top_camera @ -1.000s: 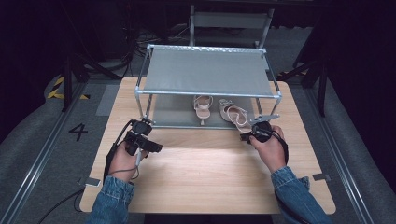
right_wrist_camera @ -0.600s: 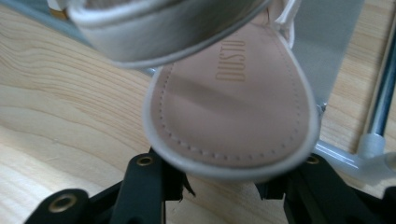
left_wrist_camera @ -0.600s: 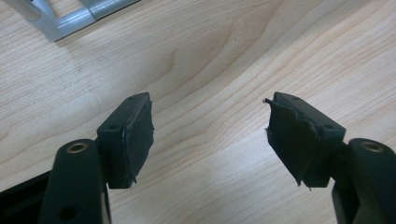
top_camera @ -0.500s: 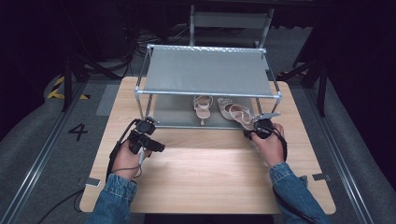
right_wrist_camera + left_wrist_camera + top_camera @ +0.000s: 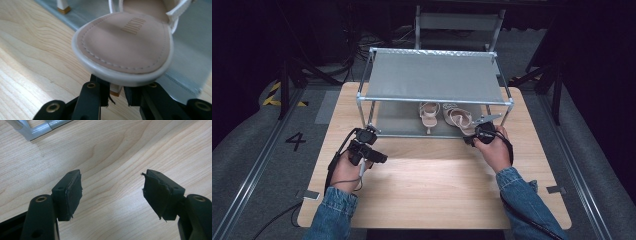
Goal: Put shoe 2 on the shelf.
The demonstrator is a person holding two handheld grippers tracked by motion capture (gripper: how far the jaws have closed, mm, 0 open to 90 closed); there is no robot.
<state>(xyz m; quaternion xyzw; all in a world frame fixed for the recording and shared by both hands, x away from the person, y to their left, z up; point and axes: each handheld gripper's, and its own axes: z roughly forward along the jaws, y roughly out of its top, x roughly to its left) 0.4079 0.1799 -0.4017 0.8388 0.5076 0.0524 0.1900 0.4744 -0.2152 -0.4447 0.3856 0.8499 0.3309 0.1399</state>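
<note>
Right gripper (image 5: pixel 473 138) at a sandal on the rack's lower shelf

Its jaws pinch the heel of the right-hand sandal (image 5: pixel 125 45), which lies beside its twin (image 5: pixel 429 114) under the grey rack (image 5: pixel 434 75); the left gripper (image 5: pixel 112 192) hovers spread and empty over the wooden table (image 5: pixel 437 185)

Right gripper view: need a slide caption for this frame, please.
Right gripper jaws close on the heel beneath a beige sandal at the rack's lower shelf.

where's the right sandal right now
In the high view the right sandal sits on the rack's lower shelf beside its pair, with the right gripper at its heel.
</note>
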